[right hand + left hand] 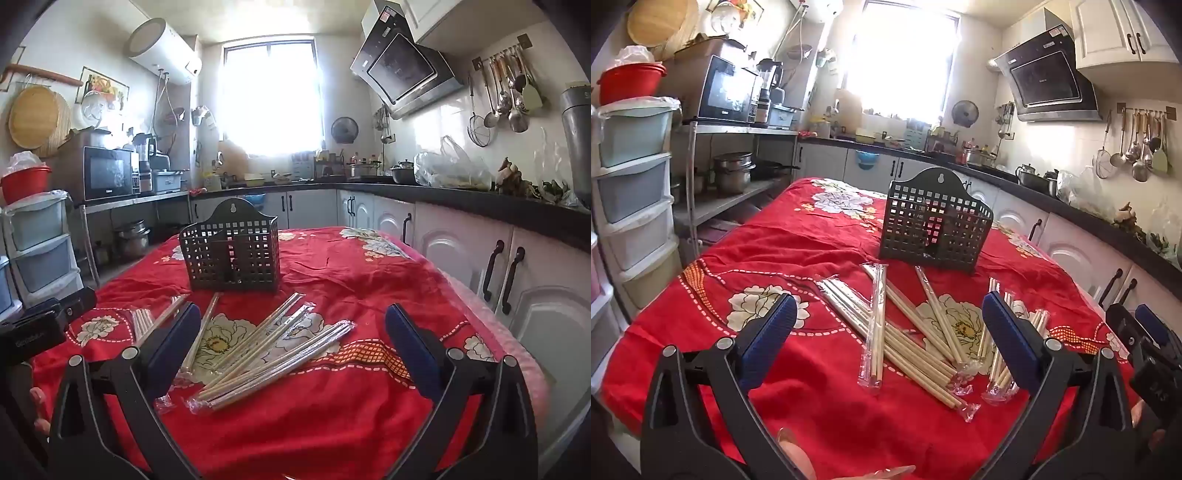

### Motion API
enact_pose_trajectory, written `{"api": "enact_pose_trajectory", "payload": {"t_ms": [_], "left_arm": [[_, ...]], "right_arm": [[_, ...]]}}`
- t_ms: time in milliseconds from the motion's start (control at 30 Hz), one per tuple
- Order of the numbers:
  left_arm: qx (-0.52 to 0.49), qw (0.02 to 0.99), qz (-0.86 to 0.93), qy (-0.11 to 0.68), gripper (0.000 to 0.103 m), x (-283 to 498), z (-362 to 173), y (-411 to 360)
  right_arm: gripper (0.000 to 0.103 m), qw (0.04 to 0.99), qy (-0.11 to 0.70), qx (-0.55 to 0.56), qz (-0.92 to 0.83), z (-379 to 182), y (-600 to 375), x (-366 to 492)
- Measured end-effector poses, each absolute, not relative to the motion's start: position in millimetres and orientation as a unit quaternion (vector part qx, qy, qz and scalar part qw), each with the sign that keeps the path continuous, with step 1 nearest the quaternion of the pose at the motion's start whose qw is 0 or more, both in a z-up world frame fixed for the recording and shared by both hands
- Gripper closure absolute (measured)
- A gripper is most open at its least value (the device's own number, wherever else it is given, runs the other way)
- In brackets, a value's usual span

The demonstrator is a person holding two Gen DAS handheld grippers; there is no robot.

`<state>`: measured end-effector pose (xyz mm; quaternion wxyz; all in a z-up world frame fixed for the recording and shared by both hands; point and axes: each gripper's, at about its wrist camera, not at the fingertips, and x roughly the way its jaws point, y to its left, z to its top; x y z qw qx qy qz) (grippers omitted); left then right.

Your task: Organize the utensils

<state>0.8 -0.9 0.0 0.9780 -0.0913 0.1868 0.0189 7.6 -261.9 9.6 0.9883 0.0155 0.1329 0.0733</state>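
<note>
Several pairs of wooden chopsticks in clear plastic sleeves (pixel 916 332) lie scattered on the red flowered tablecloth (pixel 812 240); they also show in the right wrist view (pixel 266 354). A black perforated utensil holder (pixel 932 225) stands upright behind them, also in the right wrist view (pixel 232 254). My left gripper (pixel 886 332) is open and empty, held above the near side of the pile. My right gripper (pixel 291 343) is open and empty, above the right part of the pile. The right gripper's body shows at the right edge of the left wrist view (pixel 1145 347).
Kitchen counter with cabinets (pixel 480 258) runs close along the table's right side. Plastic drawer tower (pixel 631 192) and a metal shelf with microwave (pixel 727 92) stand on the left. Bright window (pixel 269 99) behind.
</note>
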Motion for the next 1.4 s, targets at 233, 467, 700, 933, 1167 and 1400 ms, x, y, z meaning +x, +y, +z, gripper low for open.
{"api": "enact_pose_trajectory", "payload": {"t_ms": [233,467,700,933,1167,1400], "left_arm": [[-0.096,0.979,0.018,0.180,0.010,0.6,0.7,1.6],[-0.096,0.979,0.019,0.181,0.010,0.8,2.8,1.4],[-0.091,0.980,0.018,0.177,0.010,-2.1,2.7,-1.9],[-0.091,0.980,0.019,0.176,0.010,-3.9,5.1,-1.4],[-0.090,0.980,0.020,0.176,0.010,-4.3,5.6,-1.4],[-0.090,0.980,0.020,0.177,0.010,-4.1,5.3,-1.7]], "right_arm": [[0.006,0.988,0.131,0.013,0.074,9.9,-262.1,7.0],[0.006,0.989,0.130,0.012,0.075,10.0,-259.9,4.2],[0.006,0.989,0.127,0.014,0.077,12.4,-260.8,4.1],[0.006,0.989,0.127,0.013,0.076,11.8,-259.6,4.3],[0.006,0.989,0.127,0.014,0.077,12.4,-259.8,3.4],[0.006,0.989,0.128,0.013,0.077,12.0,-260.1,2.9]]}}
